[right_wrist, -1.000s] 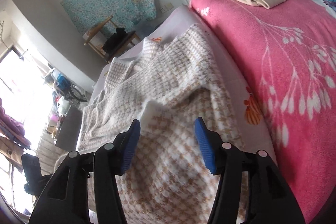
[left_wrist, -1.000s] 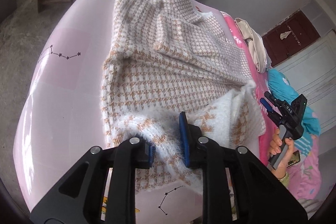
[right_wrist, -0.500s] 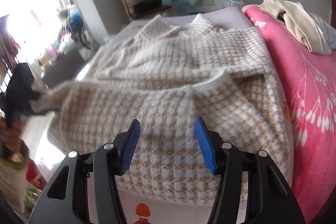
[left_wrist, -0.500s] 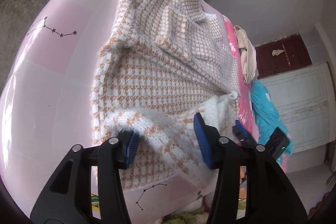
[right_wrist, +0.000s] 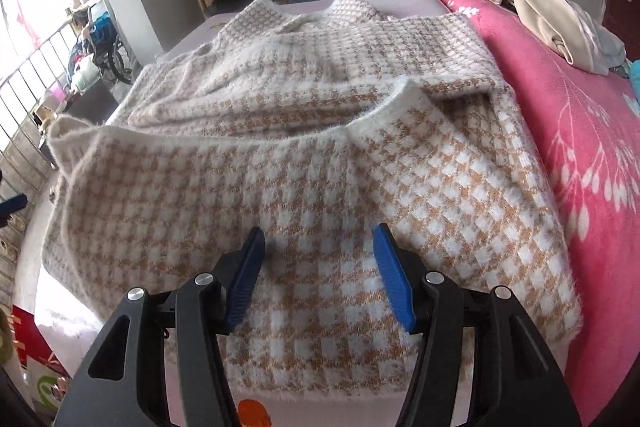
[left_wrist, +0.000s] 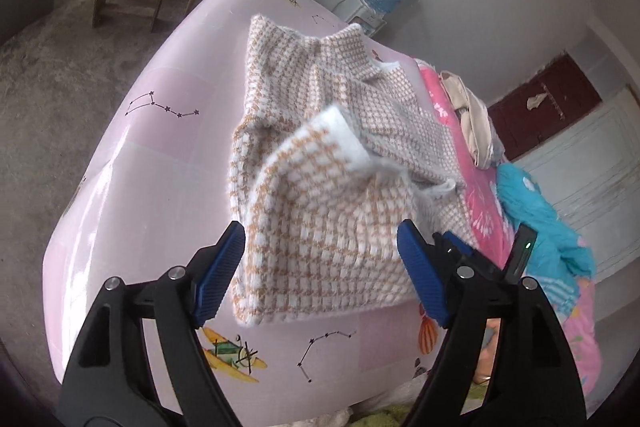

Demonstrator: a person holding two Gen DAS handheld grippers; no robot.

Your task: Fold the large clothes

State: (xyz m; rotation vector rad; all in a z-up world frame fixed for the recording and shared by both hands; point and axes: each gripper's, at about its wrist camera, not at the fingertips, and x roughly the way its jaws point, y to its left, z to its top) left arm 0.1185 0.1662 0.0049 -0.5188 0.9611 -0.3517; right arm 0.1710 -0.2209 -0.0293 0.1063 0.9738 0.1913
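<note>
Pink bed sheet (left_wrist: 132, 163) carries the sweater (right_wrist: 304, 187), its near part already turned over the body. Left gripper (left_wrist: 320, 267) has just been opening, nothing between its jaws; right gripper (right_wrist: 318, 275) hovers, jaws apart, empty. Further folds look left.

The right claw (left_wrist: 452, 243) sits mostly hidden behind the left claw's (left_wrist: 320, 271) finger, beside the sweater (left_wrist: 320, 219).
</note>
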